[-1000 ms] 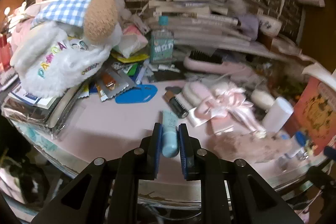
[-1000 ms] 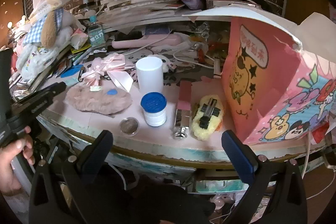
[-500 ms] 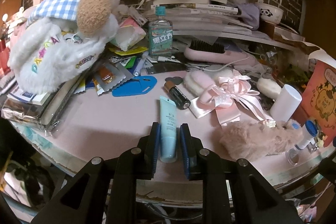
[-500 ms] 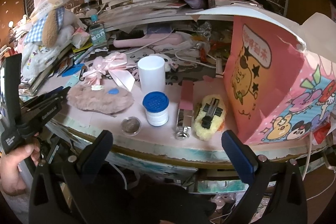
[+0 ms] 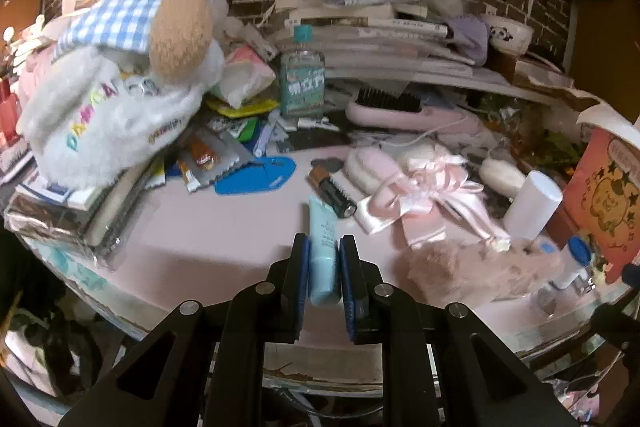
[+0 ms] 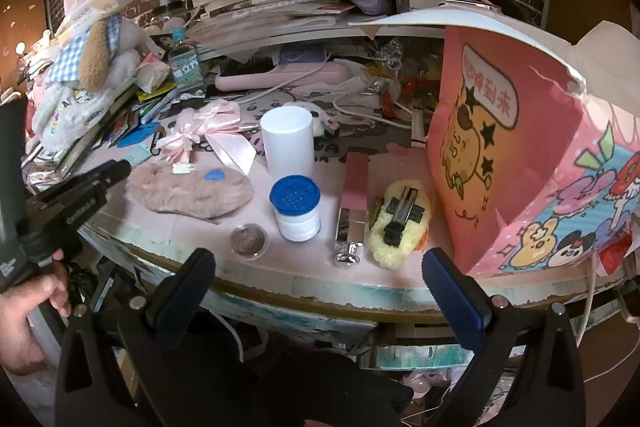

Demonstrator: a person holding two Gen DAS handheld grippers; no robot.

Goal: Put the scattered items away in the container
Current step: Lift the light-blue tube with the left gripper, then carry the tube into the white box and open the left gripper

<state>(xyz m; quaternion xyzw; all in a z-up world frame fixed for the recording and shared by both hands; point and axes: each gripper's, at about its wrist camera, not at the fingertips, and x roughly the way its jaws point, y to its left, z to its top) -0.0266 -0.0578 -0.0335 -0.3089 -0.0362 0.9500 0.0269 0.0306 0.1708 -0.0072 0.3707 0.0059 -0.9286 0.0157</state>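
The left gripper is closed on a pale blue tube at the cluttered counter edge. The right gripper hangs wide open, empty. Next, likely carry the tube to the pink cartoon box; its contents are hidden.

The pink cartoon box runs off the right edge of the right wrist view, so its opening stays out of sight. In the left wrist view, the lower end of the pale blue tube is hidden between the left tool's pads, and the print on the tube is too small to read.
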